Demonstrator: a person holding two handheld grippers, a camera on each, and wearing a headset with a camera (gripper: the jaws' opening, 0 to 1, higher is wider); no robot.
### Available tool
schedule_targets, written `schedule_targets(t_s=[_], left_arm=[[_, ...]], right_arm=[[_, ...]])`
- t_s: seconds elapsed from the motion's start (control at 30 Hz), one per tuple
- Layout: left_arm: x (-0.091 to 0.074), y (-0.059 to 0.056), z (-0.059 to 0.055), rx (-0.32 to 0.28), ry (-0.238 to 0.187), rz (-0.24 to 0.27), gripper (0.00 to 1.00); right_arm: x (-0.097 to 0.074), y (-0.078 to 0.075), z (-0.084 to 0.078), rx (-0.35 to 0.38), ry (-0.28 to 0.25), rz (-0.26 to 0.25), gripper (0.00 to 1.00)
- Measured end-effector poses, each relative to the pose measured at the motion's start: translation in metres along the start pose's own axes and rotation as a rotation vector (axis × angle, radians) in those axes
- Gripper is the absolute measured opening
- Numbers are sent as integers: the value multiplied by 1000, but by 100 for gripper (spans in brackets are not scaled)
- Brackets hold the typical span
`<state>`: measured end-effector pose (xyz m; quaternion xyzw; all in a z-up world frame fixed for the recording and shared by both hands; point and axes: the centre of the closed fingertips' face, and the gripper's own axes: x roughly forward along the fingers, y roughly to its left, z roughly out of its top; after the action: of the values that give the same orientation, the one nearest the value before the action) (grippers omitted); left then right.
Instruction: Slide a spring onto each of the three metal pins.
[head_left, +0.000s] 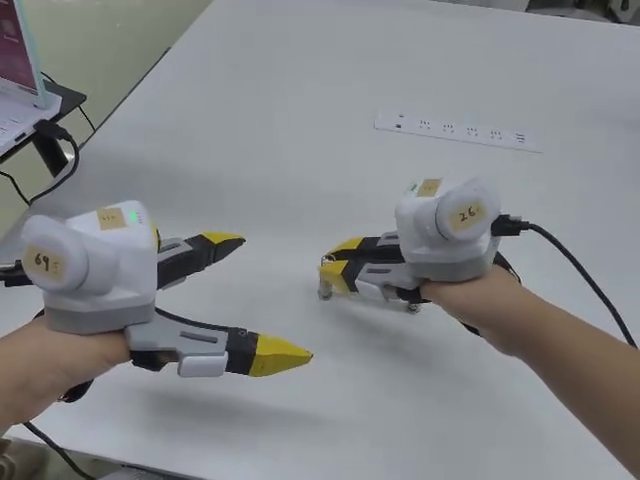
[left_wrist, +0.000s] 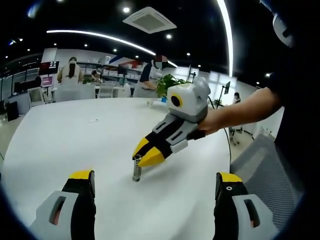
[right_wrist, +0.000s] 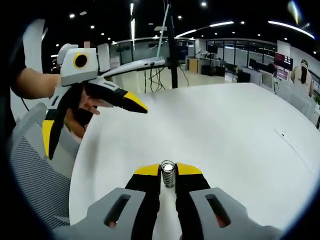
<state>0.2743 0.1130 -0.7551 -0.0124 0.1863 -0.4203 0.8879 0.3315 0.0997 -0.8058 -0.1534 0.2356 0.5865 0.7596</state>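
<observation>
Standing upright on the white surface (head_left: 300, 90), the small silver coil spring (head_left: 324, 291) has its long axis vertical; its lower end rests on the surface and its upper end sits between the yellow tips of the right gripper (head_left: 330, 272). In the right gripper view the spring (right_wrist: 168, 175) is pinched at the very front of the narrow jaws of that gripper (right_wrist: 168, 168), coils facing the camera; in the left gripper view the spring (left_wrist: 136, 168) hangs just below the tips of the right gripper (left_wrist: 146, 153), which slants down to it from the right. The left gripper (head_left: 274, 296) hovers to the left of the spring, well apart, its jaws spread wide with nothing between them (left_wrist: 155, 176). Bare surface lies between the two grippers and far of the spring; a white power strip (head_left: 458, 131) lies far right, well apart. The surface's left edge runs diagonally, with a laptop (head_left: 15, 70) beyond it; a black cable (head_left: 570, 262) trails from the right gripper.
</observation>
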Motion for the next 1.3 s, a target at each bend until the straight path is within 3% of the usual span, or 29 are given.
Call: schedule_targets(t_s=[0.13, 0.17, 0.37, 0.43, 0.5, 0.83, 1.03, 1.3], left_arm=[[-1, 2, 2, 2, -5, 5, 98], [-1, 3, 2, 1, -5, 7, 98], [1, 3, 5, 9, -6, 2, 98], [2, 1, 7, 9, -7, -2, 98], [2, 1, 8, 12, -9, -3, 98], [1, 3, 20, -16, -52, 10, 98], [4, -3, 24, -13, -59, 1, 98], [8, -8, 26, -13, -58, -11, 98]], right_arm=[[2, 4, -12, -19, 25, 4, 8], [2, 4, -8, -14, -1, 4, 8], [2, 2, -9, -40, 15, -2, 9], [3, 2, -11, -53, 30, -9, 15], [2, 0, -13, -20, 43, -19, 20], [-15, 5, 12, -23, -53, -35, 27], [-32, 9, 24, -25, -104, -35, 32], [-52, 12, 29, -27, -146, -42, 39]])
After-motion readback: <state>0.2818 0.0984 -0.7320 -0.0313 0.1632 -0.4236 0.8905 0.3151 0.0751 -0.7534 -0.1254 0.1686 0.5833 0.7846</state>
